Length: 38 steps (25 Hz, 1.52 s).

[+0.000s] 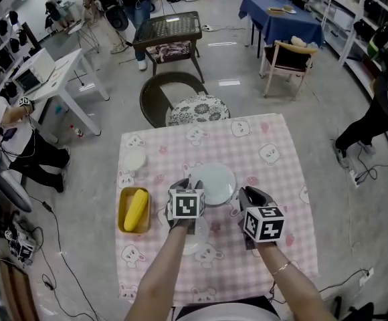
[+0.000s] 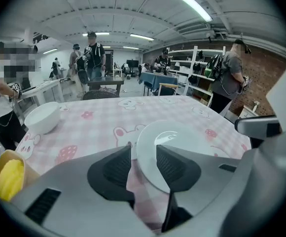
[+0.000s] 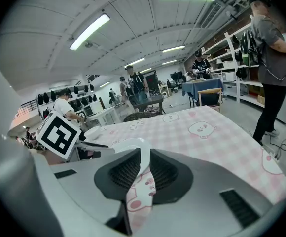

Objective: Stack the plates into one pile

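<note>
A white plate (image 1: 212,181) lies near the middle of the pink checked table (image 1: 267,146). My left gripper (image 1: 186,184) is at its left rim. In the left gripper view the plate (image 2: 182,154) has its near rim between the jaws of that gripper (image 2: 143,154), which stand wide open with cloth showing beside the rim. My right gripper (image 1: 242,194) is at the plate's right rim. In the right gripper view this gripper (image 3: 142,167) is shut on the thin white rim (image 3: 144,149). A second white plate (image 1: 195,238) shows partly under my left hand.
A small white bowl (image 1: 134,159) stands at the table's left, with a yellow tray (image 1: 122,212) holding a yellow item near it. A dark chair with a patterned cushion (image 1: 195,109) stands at the far edge. People stand and sit around the room.
</note>
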Tool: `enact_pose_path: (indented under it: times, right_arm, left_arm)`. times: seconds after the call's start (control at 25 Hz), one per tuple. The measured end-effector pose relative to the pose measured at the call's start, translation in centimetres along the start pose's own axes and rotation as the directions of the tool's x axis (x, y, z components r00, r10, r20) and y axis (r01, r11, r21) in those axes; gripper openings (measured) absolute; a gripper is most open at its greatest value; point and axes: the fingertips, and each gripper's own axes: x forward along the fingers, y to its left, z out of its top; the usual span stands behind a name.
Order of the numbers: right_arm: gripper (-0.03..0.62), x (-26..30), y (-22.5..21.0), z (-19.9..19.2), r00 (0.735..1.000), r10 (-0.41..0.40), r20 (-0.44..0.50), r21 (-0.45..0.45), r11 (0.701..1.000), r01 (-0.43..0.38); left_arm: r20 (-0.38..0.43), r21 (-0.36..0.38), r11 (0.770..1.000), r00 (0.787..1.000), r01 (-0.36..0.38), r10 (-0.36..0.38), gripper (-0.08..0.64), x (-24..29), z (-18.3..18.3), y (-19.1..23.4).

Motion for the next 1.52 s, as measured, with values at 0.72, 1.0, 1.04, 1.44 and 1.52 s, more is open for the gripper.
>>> enact_pose_path:
  times: [0.72, 1.0, 1.04, 1.44, 1.52]
  right_arm:
    - [0.107, 4.1, -0.1, -1.0, 0.996, 0.013, -0.084, -0.034, 0.999, -0.016]
    - [0.135, 6.6, -0.4, -1.6, 0.989, -0.007, -0.150, -0.039, 0.999, 0.001]
    - [0.138, 6.9, -0.4, -1.8, 0.987, -0.011, -0.160, -0.039, 0.999, 0.004]
    - [0.143, 9.0, -0.4, -2.9, 0.968, -0.059, -0.242, -0.071, 0.997, 0.043]
    - [0.137, 9.2, -0.7, -2.9, 0.968, -0.061, -0.244, -0.060, 0.997, 0.047]
  left_arm:
    - [-0.080, -0.012, 1.000, 0.996, 0.029, -0.030, 0.152, 1.1, -1.0, -0.5]
    - [-0.078, -0.013, 0.999, 0.996, 0.034, -0.035, 0.152, 0.9, -0.7, -0.5]
    - [-0.078, -0.013, 0.999, 0.996, 0.036, -0.036, 0.152, 0.9, -0.7, -0.6]
    - [-0.069, -0.012, 0.999, 0.997, 0.043, -0.044, 0.152, 1.3, -0.5, -0.2]
    - [-0.070, -0.012, 0.999, 0.997, 0.041, -0.042, 0.152, 1.6, -0.5, -0.3]
